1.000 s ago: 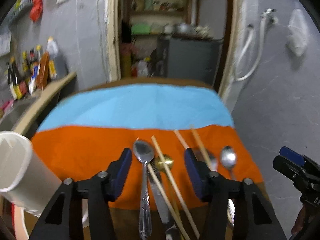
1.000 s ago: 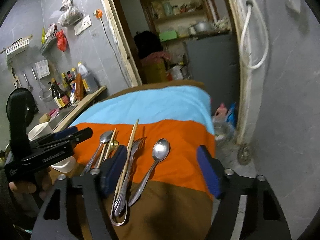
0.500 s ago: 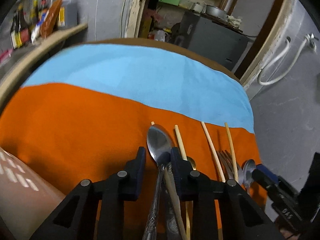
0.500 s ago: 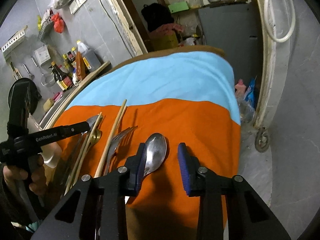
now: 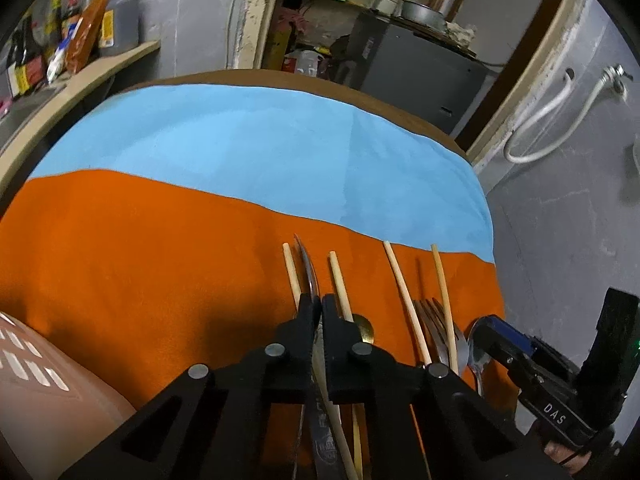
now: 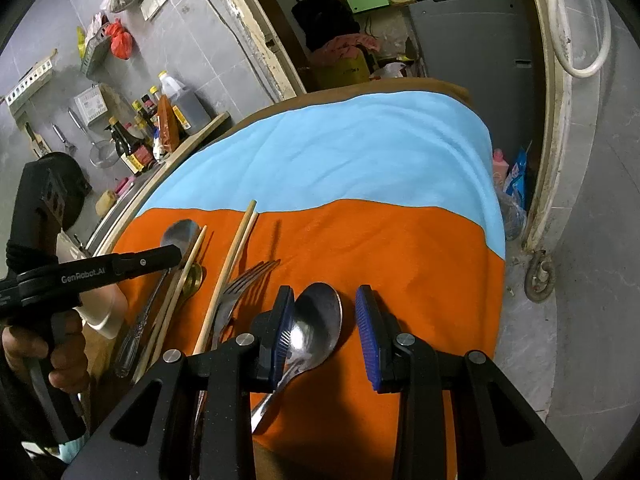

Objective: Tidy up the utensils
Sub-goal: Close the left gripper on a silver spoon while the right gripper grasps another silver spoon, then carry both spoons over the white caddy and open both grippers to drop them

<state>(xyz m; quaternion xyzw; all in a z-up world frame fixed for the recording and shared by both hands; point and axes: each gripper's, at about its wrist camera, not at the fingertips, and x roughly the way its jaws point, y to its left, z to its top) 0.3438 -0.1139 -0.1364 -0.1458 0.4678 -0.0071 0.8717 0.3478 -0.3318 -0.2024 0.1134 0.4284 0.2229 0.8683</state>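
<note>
Nothing looks sorted yet: chopsticks (image 5: 404, 296), a fork (image 6: 240, 292) and spoons lie loose on the orange cloth (image 5: 140, 260) at frame centre. The left gripper (image 5: 318, 312) has just pinched one spoon (image 5: 308, 268) edge-on. The right gripper (image 6: 324, 320), jaws closing, straddles another spoon (image 6: 316, 320), its right pad apart.

I see a matt, soft-looking cloth (image 6: 360, 240) in orange and blue. The spoon (image 6: 320, 320) in front of my right gripper (image 6: 326, 332) is polished, glossy metal; the fork (image 6: 240, 292) looks duller steel. The chopsticks (image 5: 404, 296) are pale, unvarnished wood. My gripper pads (image 6: 366, 332) are ribbed blue plastic on matt black frames.
</note>
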